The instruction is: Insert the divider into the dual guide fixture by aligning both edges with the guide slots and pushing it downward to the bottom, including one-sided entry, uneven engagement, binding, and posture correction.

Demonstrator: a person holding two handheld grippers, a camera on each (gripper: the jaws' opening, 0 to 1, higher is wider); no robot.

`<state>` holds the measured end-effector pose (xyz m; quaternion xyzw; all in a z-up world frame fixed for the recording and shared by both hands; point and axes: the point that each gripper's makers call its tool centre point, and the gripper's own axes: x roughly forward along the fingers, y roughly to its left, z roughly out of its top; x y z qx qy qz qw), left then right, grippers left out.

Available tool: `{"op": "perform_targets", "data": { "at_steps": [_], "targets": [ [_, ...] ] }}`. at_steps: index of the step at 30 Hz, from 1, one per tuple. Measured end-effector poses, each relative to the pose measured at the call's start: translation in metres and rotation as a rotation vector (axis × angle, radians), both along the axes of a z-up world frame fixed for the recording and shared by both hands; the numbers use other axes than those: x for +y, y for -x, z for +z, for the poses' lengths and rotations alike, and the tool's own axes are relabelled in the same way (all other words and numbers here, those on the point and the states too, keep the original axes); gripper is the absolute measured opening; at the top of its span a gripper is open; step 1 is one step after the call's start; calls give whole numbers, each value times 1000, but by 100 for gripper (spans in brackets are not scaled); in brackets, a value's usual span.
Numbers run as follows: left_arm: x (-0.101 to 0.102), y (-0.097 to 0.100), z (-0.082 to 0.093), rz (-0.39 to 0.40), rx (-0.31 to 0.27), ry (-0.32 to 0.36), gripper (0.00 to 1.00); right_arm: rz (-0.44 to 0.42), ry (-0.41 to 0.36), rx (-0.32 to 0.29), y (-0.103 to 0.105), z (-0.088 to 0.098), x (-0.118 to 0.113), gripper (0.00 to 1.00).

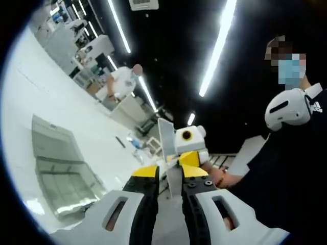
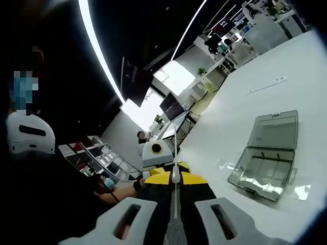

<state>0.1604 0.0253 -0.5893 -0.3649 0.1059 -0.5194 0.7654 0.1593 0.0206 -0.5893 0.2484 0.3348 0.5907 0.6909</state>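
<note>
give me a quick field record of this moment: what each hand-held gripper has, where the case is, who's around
left hand-held gripper: shut on divider
right hand-held gripper: shut on divider
divider: thin clear sheet, held up off the table between both grippers
clear case: lid open, lying on white table, apart from the divider
person: dark top, close behind the grippers

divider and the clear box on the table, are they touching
Apart. In the right gripper view the divider stands clamped in the right gripper, while the clear box lies open on the table well aside.
</note>
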Motion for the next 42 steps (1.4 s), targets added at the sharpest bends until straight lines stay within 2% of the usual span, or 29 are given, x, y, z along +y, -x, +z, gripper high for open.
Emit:
{"op": "perform_targets", "data": {
  "at_steps": [5, 9, 15, 19, 21, 26, 32, 38, 42],
  "targets": [
    [3, -3, -3, 28, -5, -11, 18, -21, 22, 5, -4, -2, 0, 0],
    [10, -6, -9, 57, 0, -35, 25, -44, 46, 1, -10, -6, 0, 0],
    [19, -9, -13, 86, -4, -57, 27, -74, 85, 5, -17, -12, 3, 0],
    [25, -13, -13, 97, -13, -49, 31, -141, 172, -12, -29, -26, 0, 0],
    [27, -16, -13, 108, -18, -57, 33, -150, 190, -15, -32, -29, 1, 0],
    [25, -19, -11, 93, -49, -88, 36, -170, 238, -25, -41, -35, 1, 0],
    [26, -23, -18, 109, -73, -153, 40, -177, 289, -25, -47, -40, -2, 0],
    [25, -21, -24, 96, -61, -169, 43, -189, 313, -24, -50, -43, -3, 0],
    [27, -21, -25, 116, -62, -185, 44, -210, 339, -5, -52, -48, -7, 0]
  ]
}}
